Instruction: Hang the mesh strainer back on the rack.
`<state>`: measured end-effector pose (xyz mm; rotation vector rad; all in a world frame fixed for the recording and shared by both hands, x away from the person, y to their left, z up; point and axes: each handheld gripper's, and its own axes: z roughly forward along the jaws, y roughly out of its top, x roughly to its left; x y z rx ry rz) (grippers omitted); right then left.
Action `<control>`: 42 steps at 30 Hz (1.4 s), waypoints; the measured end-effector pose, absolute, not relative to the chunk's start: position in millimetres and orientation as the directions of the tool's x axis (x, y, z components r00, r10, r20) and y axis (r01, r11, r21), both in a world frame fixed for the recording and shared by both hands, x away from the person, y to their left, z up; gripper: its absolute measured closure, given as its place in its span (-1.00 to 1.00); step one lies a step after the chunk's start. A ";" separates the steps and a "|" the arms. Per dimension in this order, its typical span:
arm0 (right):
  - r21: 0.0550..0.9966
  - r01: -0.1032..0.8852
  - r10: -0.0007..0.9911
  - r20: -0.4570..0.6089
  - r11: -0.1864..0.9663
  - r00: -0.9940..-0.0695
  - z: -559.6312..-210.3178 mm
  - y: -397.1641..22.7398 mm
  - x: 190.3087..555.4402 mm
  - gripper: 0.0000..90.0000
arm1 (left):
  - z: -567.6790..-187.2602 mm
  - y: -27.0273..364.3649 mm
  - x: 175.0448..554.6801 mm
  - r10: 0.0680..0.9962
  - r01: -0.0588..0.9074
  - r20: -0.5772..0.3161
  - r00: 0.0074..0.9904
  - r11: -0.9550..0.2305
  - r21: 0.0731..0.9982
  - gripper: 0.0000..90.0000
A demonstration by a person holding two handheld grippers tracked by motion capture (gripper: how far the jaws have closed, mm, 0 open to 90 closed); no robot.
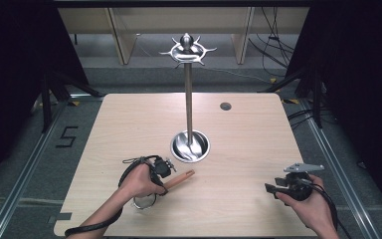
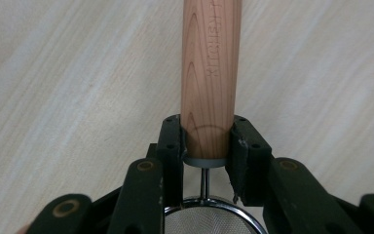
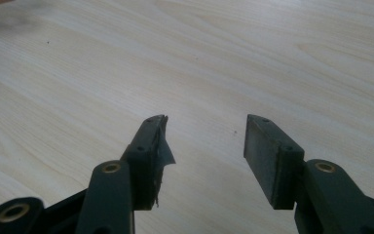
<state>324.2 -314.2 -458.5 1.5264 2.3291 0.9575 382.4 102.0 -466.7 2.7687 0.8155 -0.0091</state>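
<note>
Item: small mesh strainer with wooden handle, near left on the table. Left gripper clamps the handle's base, probably for hanging on the hook stand beyond. Right gripper: jaws apart, empty, idle at near right.

The round light-wood handle of the wire-mesh strainer bears faint engraved capitals running along its length in the left gripper view; they seem to read "KITCHEN", though the letters are shallow and the end runs past the picture's edge. On the grey floor left of the desk, black tape forms a "5".
</note>
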 end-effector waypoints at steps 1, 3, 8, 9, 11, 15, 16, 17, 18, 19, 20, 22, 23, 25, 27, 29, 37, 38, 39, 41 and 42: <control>0.611 0.748 0.875 0.180 0.258 -0.449 -458.4 -314.5 324.3 0.13 | -465.5 103.5 380.6 0.528 0.532 -0.090 0.845 -0.807 0.257 0.53; 0.656 0.718 0.896 0.143 0.233 -0.421 -461.4 -312.1 324.4 0.13 | -464.7 104.7 378.4 0.529 0.534 -0.098 0.843 -0.797 0.282 0.53; 0.653 0.721 0.894 0.151 0.231 -0.423 -461.0 -312.3 324.2 0.13 | -457.8 111.7 368.0 0.537 0.535 -0.118 0.835 -0.746 0.395 0.53; 0.668 0.696 0.886 0.117 0.264 -0.449 -463.2 -314.1 325.9 0.13 | -456.4 112.3 363.0 0.563 0.552 -0.123 0.818 -0.704 0.447 0.53; 0.633 0.725 0.868 0.163 0.273 -0.469 -460.0 -315.3 325.9 0.13 | -454.6 114.5 360.2 0.571 0.551 -0.129 0.811 -0.670 0.498 0.53; 0.628 0.730 0.871 0.165 0.268 -0.462 -459.7 -314.8 325.3 0.13 | -450.2 119.8 356.6 0.585 0.540 -0.125 0.802 -0.620 0.569 0.53; 0.630 0.729 0.871 0.164 0.269 -0.463 -459.8 -314.9 325.4 0.13 | -450.8 117.9 354.2 0.611 0.554 -0.142 0.778 -0.563 0.613 0.53; 0.617 0.744 0.876 0.176 0.257 -0.448 -459.1 -314.2 324.4 0.13 | -449.9 118.3 353.7 0.611 0.548 -0.145 0.778 -0.548 0.632 0.53; 0.622 0.738 0.875 0.171 0.261 -0.453 -459.5 -314.5 324.9 0.13 | -449.9 118.3 353.7 0.611 0.548 -0.145 0.778 -0.548 0.632 0.53; 0.628 0.731 0.872 0.166 0.266 -0.460 -460.0 -314.9 325.4 0.13 | -448.6 117.2 352.2 0.620 0.551 -0.161 0.768 -0.509 0.662 0.53; 0.631 0.728 0.871 0.162 0.269 -0.463 -460.4 -315.0 325.8 0.13 | -447.5 117.9 352.5 0.618 0.541 -0.159 0.770 -0.501 0.676 0.53; 0.626 0.730 0.889 0.124 0.274 -0.440 -459.5 -314.0 324.9 0.13 | -446.0 118.5 353.2 0.620 0.533 -0.163 0.767 -0.474 0.701 0.53; 0.616 0.744 0.893 0.141 0.259 -0.427 -459.4 -312.9 324.0 0.13 | -445.6 118.6 353.4 0.631 0.528 -0.156 0.760 -0.460 0.714 0.53; 0.633 0.722 0.886 0.118 0.281 -0.448 -461.7 -314.2 325.1 0.13 | -444.5 118.8 353.0 0.630 0.520 -0.161 0.759 -0.439 0.733 0.53; 0.600 0.750 0.894 0.124 0.279 -0.431 -458.2 -313.9 324.4 0.13 | -443.2 119.3 352.8 0.646 0.520 -0.178 0.742 -0.388 0.761 0.53; 0.616 0.728 0.884 0.107 0.301 -0.455 -459.5 -315.1 326.1 0.13 | -441.1 120.0 352.3 0.667 0.513 -0.188 0.721 -0.332 0.792 0.53; 0.618 0.735 0.886 0.131 0.278 -0.445 -459.0 -311.3 324.3 0.12 | -432.2 123.4 350.8 0.711 0.469 -0.151 0.687 -0.274 0.840 0.53; 0.617 0.738 0.885 0.138 0.274 -0.444 -458.7 -310.7 323.7 0.12 | -431.2 124.1 351.3 0.709 0.453 -0.150 0.689 -0.261 0.852 0.53; 0.619 0.735 0.885 0.134 0.276 -0.446 -458.8 -310.9 323.7 0.12 | -431.2 124.1 351.3 0.709 0.453 -0.150 0.689 -0.261 0.852 0.53; 0.624 0.727 0.882 0.125 0.285 -0.454 -459.1 -311.6 324.3 0.12 | -428.8 125.8 351.5 0.712 0.453 -0.159 0.684 -0.243 0.858 0.53; 0.620 0.731 0.883 0.129 0.284 -0.452 -458.9 -311.9 324.5 0.12 | -427.5 126.9 351.9 0.712 0.453 -0.158 0.684 -0.244 0.858 0.53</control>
